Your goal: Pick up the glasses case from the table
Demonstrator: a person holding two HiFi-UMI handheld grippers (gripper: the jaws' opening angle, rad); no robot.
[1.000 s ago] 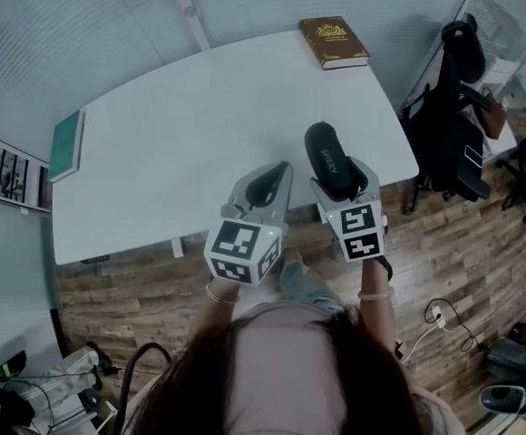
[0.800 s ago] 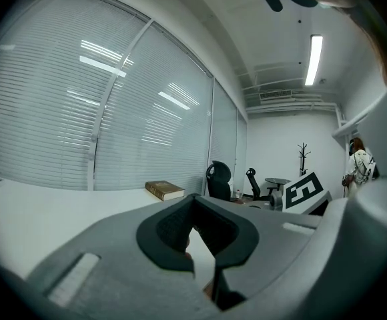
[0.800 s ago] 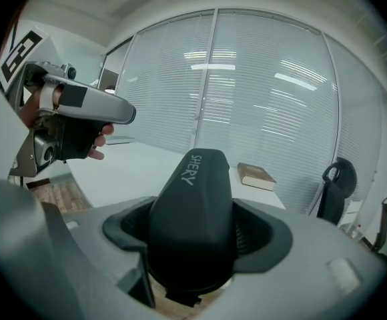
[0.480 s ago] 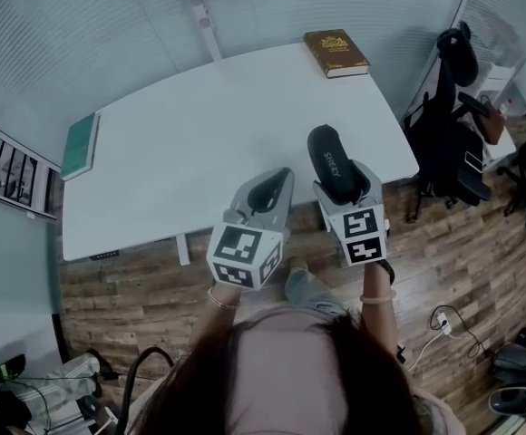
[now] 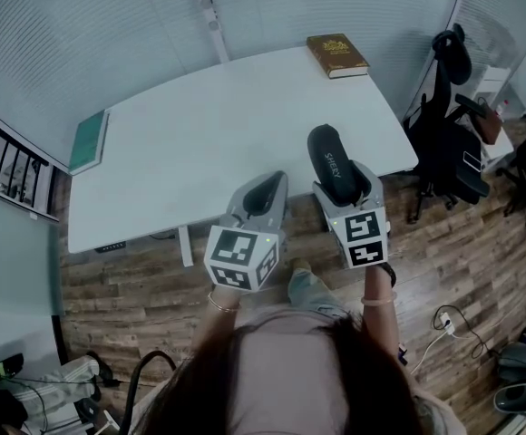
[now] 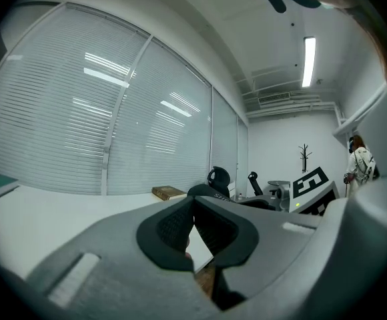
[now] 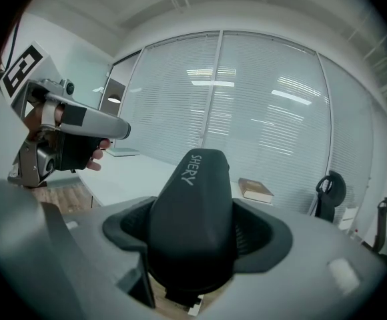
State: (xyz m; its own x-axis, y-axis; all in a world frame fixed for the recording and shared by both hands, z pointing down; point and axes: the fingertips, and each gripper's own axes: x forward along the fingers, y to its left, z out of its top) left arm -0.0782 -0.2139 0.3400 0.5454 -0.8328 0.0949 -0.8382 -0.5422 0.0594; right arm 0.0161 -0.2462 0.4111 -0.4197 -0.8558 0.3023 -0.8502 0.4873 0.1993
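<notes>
- The left gripper (image 5: 266,191) was seen pressed together, with nothing in it.
- The glasses case (image 5: 330,159) was squeezed tight by the right gripper (image 5: 343,187) and looked lifted off the table (image 5: 181,143), so the pick-up seemed done.
- Its long side was pointed away from the person, toward the book (image 5: 336,54).

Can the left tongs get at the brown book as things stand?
Probably, with a long stretch: the left tongs hold nothing, and only bare table lies between them and the brown book.
</notes>
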